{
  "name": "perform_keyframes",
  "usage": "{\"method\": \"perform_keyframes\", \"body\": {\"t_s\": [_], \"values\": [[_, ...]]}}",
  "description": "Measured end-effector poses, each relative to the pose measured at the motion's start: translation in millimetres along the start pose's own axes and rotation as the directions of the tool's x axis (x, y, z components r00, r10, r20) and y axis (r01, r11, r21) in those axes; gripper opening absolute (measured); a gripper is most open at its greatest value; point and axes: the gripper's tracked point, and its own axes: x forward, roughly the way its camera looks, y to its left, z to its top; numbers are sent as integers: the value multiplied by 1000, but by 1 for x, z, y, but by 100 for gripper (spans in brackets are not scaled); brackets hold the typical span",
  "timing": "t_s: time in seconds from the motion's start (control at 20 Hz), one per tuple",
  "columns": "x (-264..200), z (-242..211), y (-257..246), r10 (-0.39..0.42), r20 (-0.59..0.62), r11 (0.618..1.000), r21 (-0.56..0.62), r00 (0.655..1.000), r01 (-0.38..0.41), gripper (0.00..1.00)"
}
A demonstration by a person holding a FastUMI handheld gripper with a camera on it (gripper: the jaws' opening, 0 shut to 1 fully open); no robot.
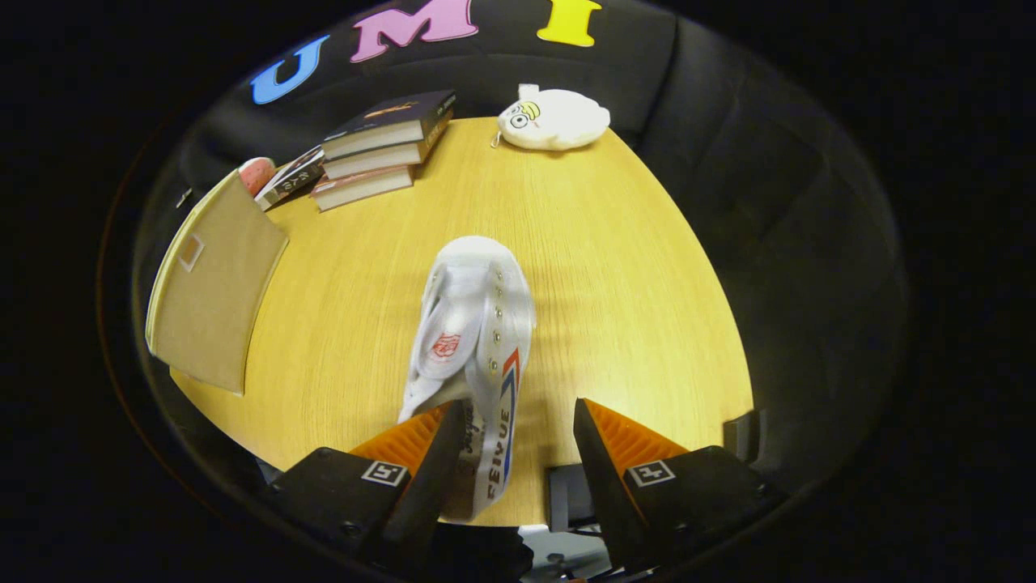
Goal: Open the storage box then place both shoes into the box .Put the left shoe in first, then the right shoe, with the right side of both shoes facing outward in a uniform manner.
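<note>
A white canvas shoe [473,324] with red and blue side stripes lies on the wooden table [631,267], heel toward me and toe pointing away. My gripper [518,413] is open around the heel end. The left finger overlaps the shoe's opening, and the shoe's striped side wall stands between the two fingers. A gap of bare table separates the right finger from the shoe. The tan storage box [212,283] sits at the table's left edge, showing a flat face with a small label frame; whether it is open I cannot tell.
A stack of books [380,150] lies at the back left of the table, beyond the box. A white plush toy [554,119] rests at the far edge. Bare wood lies right of the shoe, out to the table's curved edge.
</note>
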Motion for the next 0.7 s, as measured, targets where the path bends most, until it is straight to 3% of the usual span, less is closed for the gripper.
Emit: {"method": "perform_keyframes", "body": {"t_s": [0.05,0.15,0.3,0.35,0.4,0.45,0.5,0.7], "values": [[10,1,-4,-28,-12,1000,14,1000,28,81],[19,10,4,-7,-12,997,79,1000,8,78],[27,22,8,-24,18,985,170,1000,21,51],[25,24,3,-49,10,979,197,999,46,29],[27,24,2,-56,6,972,227,998,53,24],[26,21,3,-57,-7,966,252,998,57,11],[19,23,9,-44,-13,960,275,999,46,7],[-21,44,28,-7,41,951,309,999,-6,7]]}}
